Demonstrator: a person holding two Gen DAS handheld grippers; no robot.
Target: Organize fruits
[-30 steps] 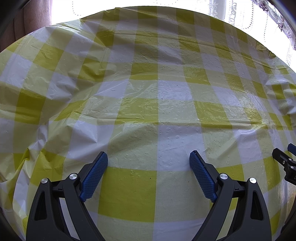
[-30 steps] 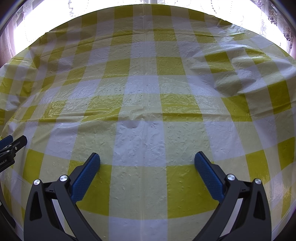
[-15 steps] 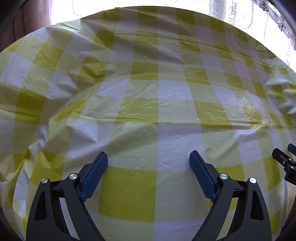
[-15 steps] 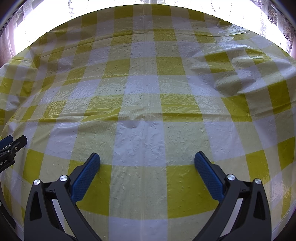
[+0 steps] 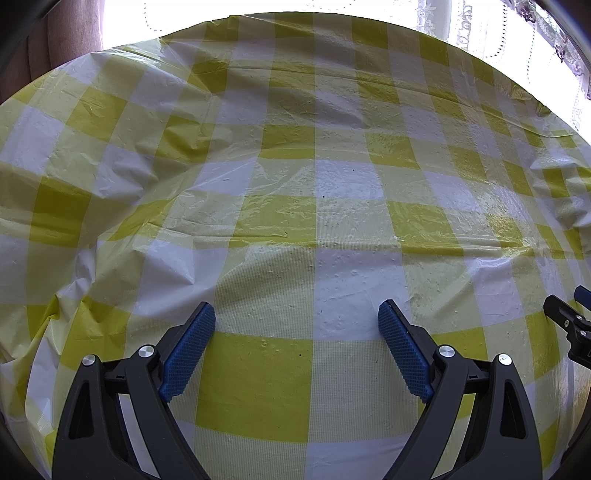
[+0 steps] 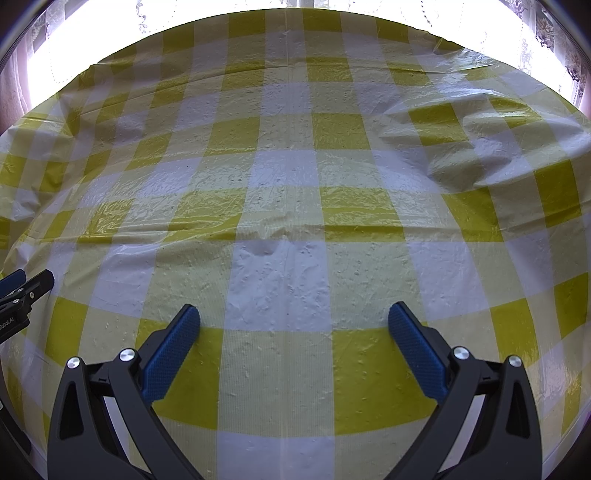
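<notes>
No fruit shows in either view. My left gripper hangs open over the yellow-and-white checked tablecloth, its blue pads wide apart with nothing between them. My right gripper is open the same way above the cloth. At the right edge of the left wrist view one black fingertip of the right gripper pokes in. The left gripper's fingertip appears at the left edge of the right wrist view. Both grippers point down at the cloth, side by side.
The plastic cloth is wrinkled, with a raised fold at the far right and creases at the left. Behind the table's far edge a bright window with lace curtains glares. A dark curtain or wall stands at the far left.
</notes>
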